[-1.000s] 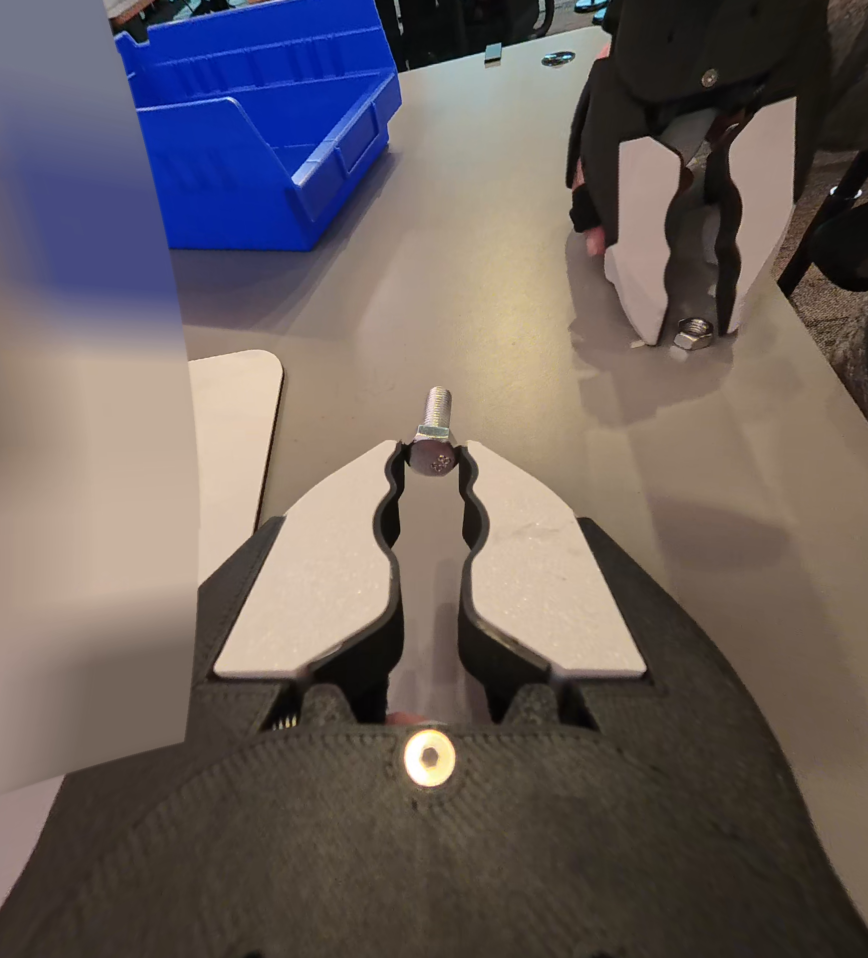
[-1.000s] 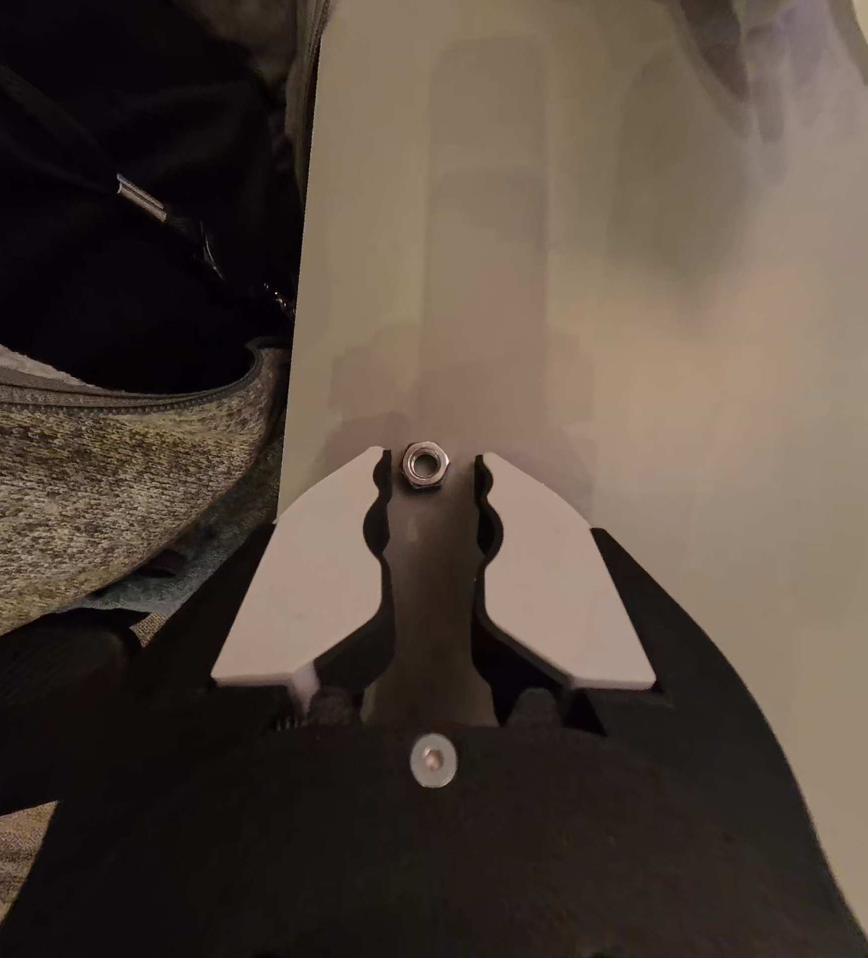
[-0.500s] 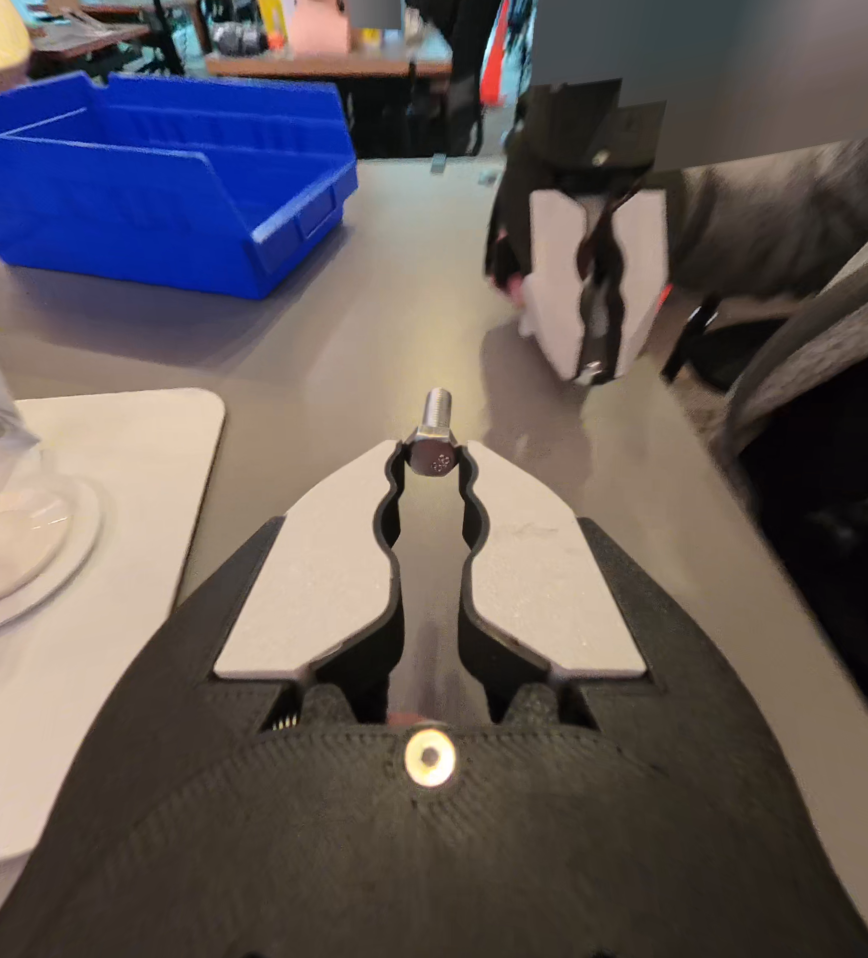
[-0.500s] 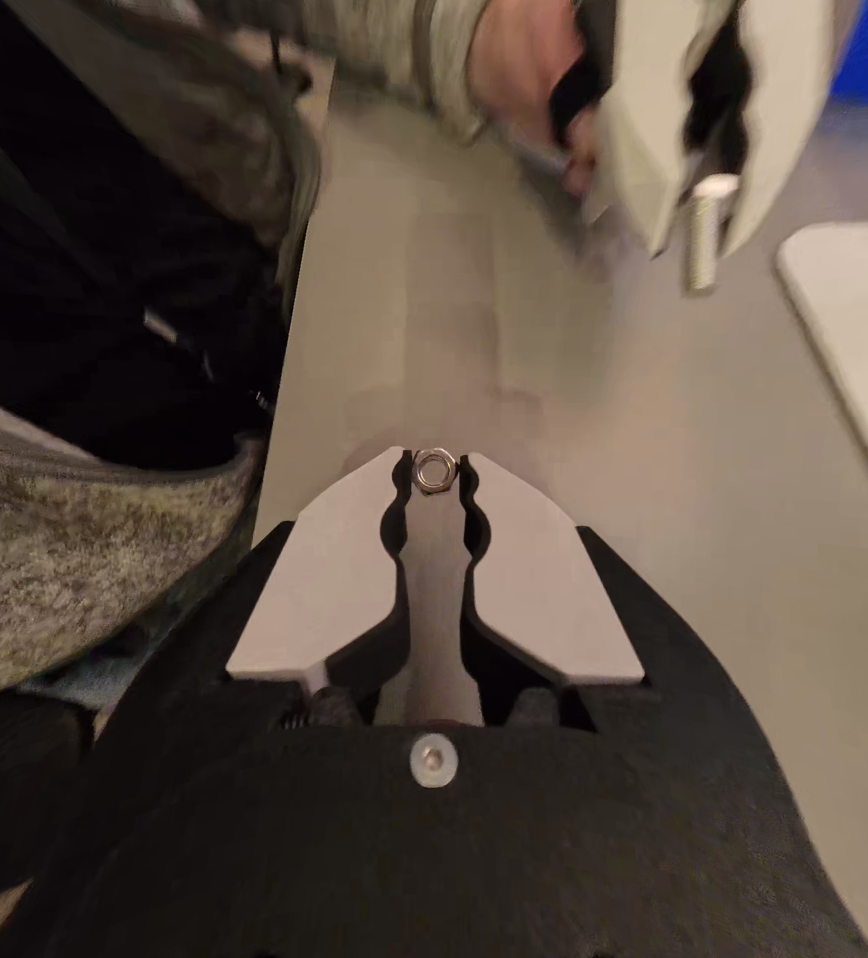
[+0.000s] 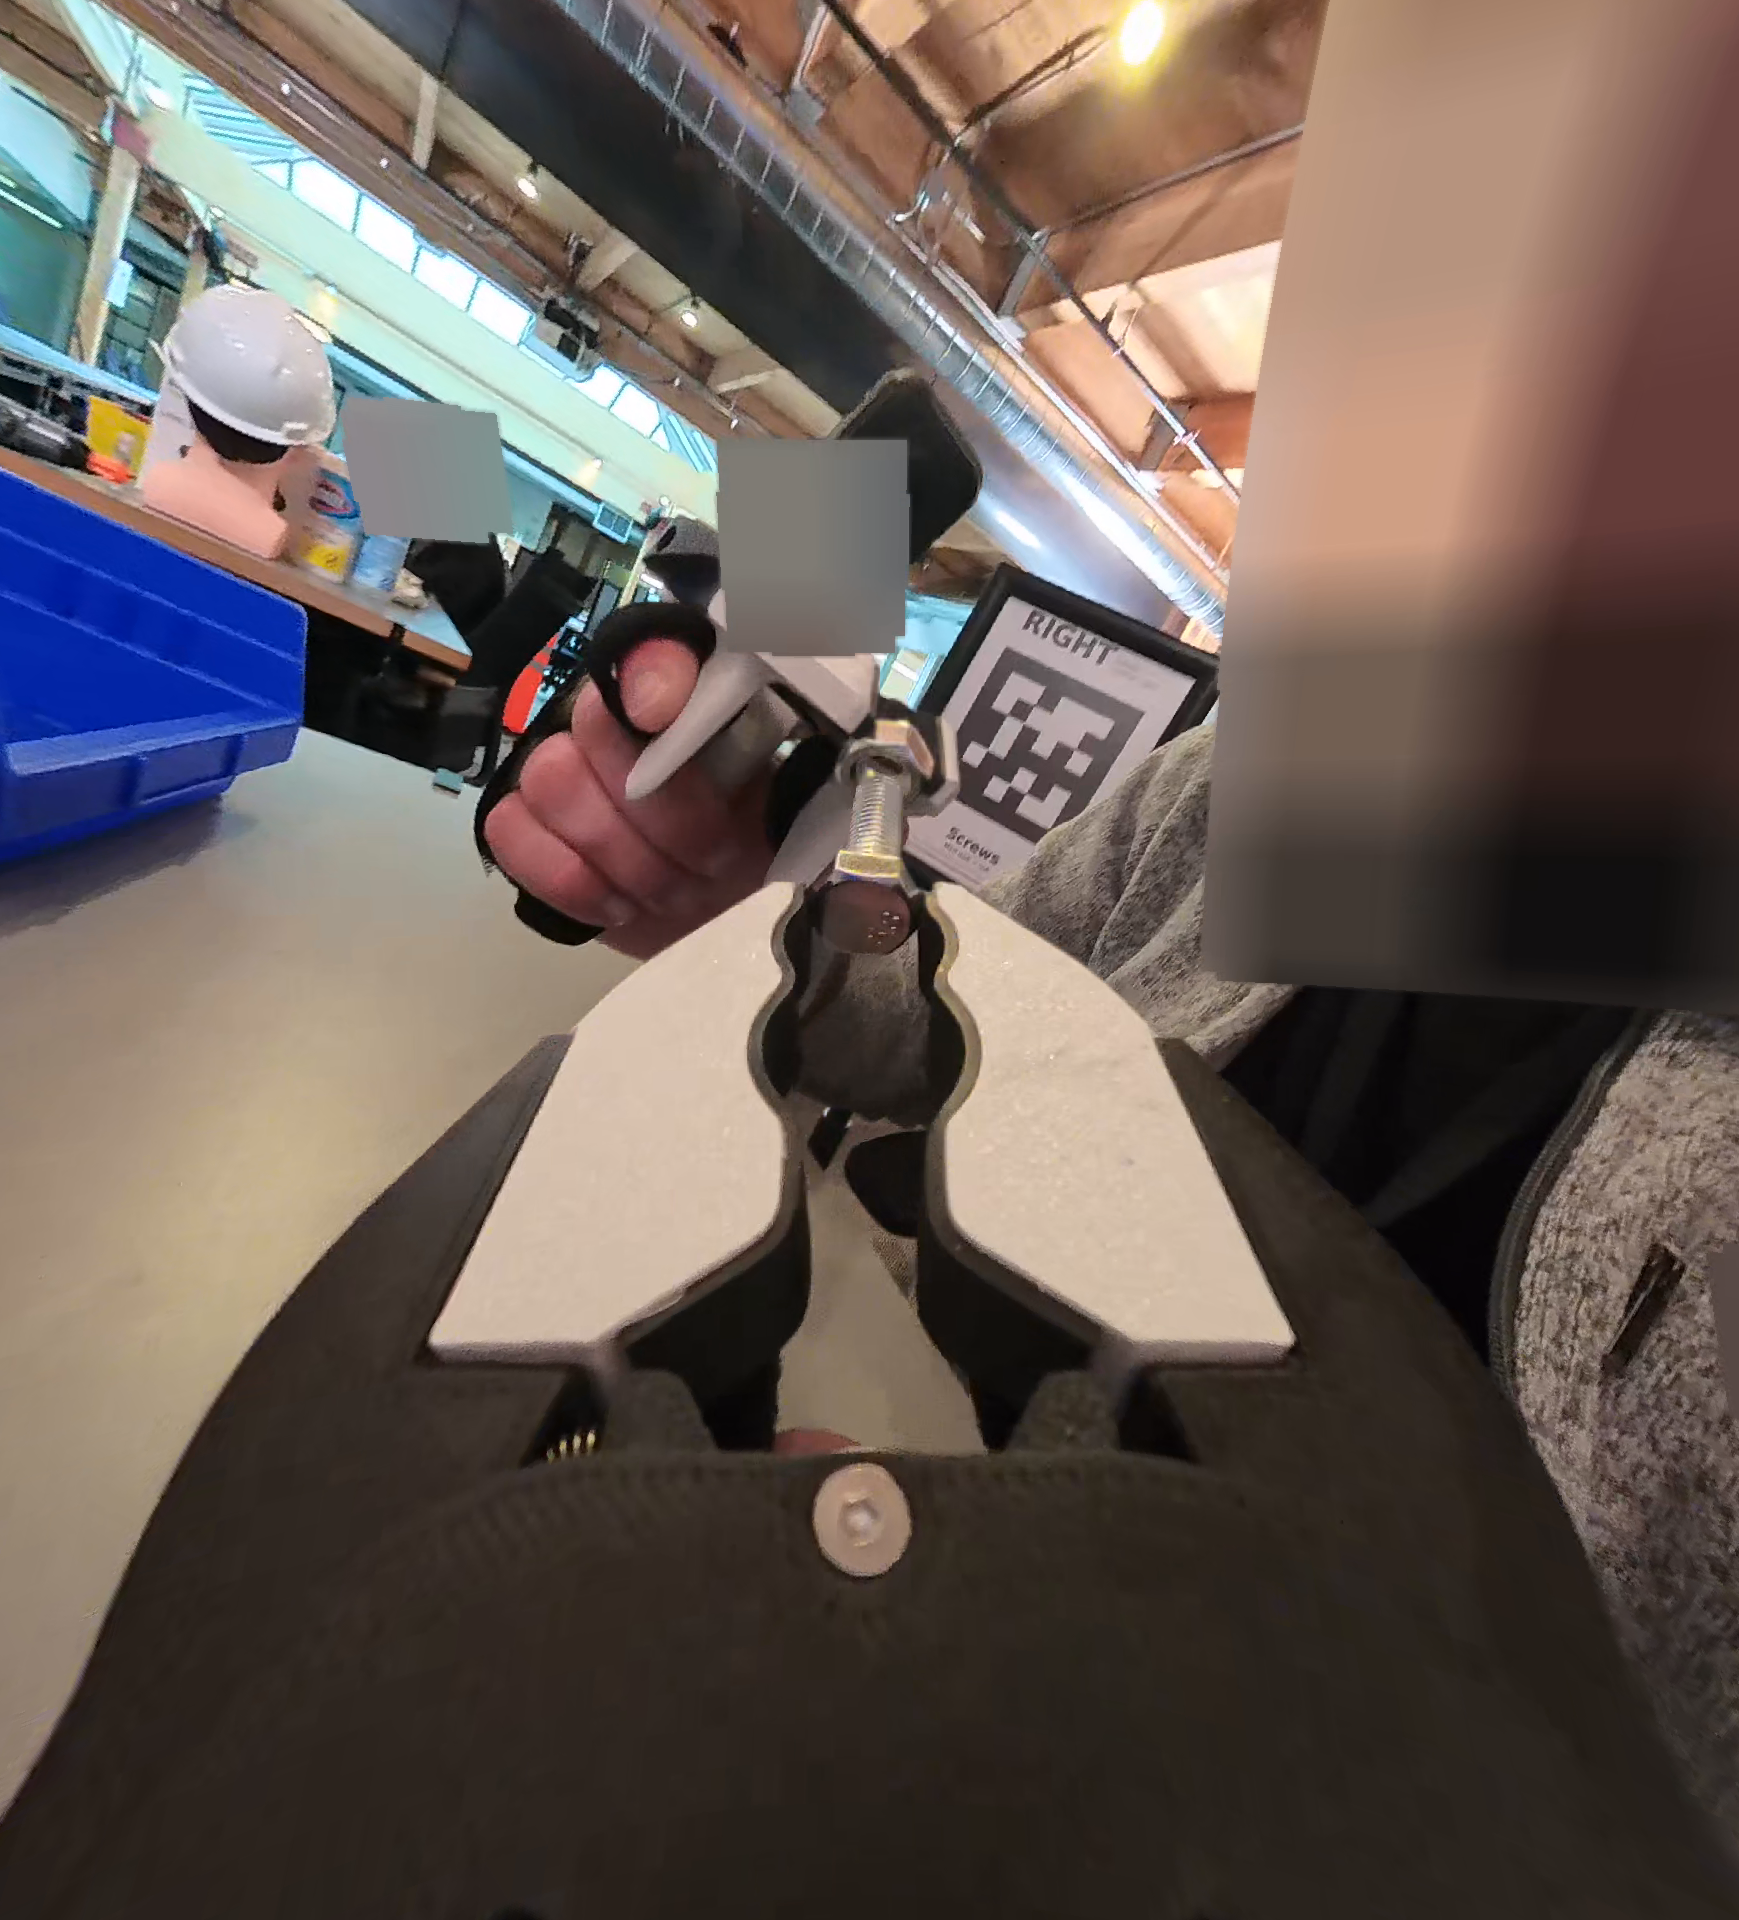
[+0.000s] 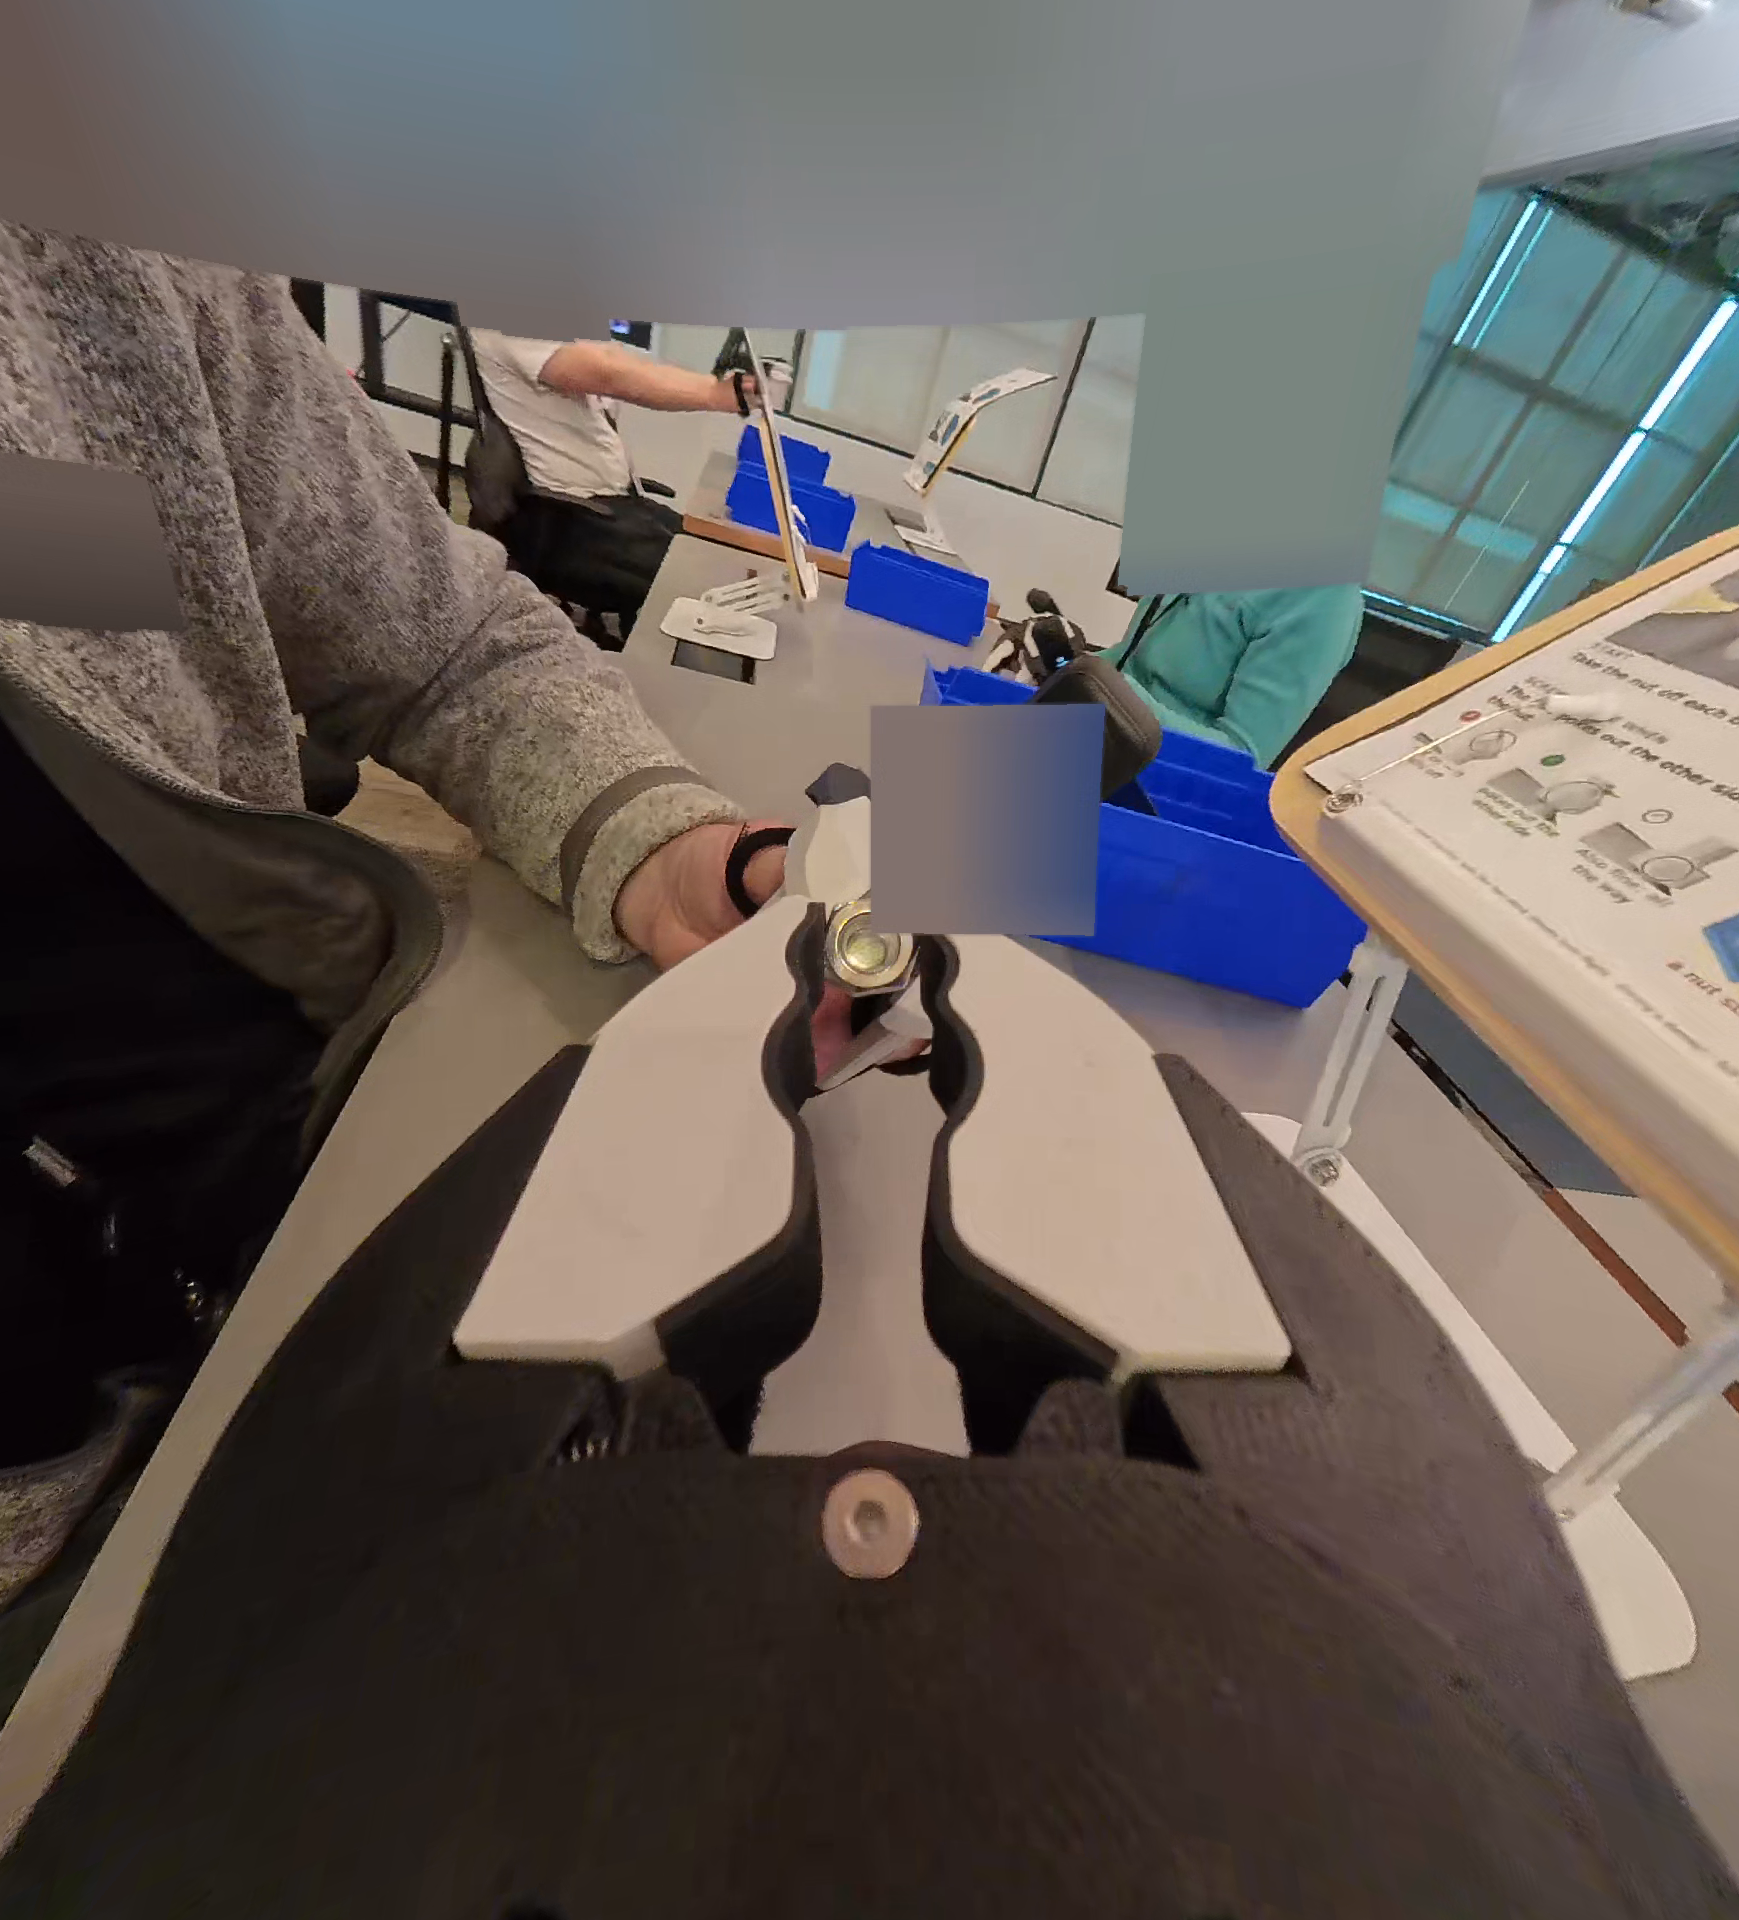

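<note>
My left gripper (image 5: 863,906) is shut on the hex head of a silver bolt (image 5: 873,821), whose threaded shaft points away from me and up. My right gripper (image 6: 865,951) is shut on a silver hex nut (image 6: 863,953). In the left wrist view the right gripper (image 5: 896,750) faces mine, and its nut (image 5: 891,746) sits over the tip of the bolt's thread. Both grippers are held up above the grey table (image 5: 169,1039), tip to tip. In the right wrist view the bolt's end shows in the nut's hole.
A blue bin (image 5: 65,707) stands on the table at the left; it also shows in the right wrist view (image 6: 1218,862). A tilted board with an instruction sheet (image 6: 1623,831) on a white stand is at the right. A person in a grey sweater (image 5: 1623,1195) holds both grippers.
Both grippers rose from the table and turned to face each other. The right gripper closed on the nut, lifted it, and brought it to the bolt's tip. The bolt stayed in the left grasp.
</note>
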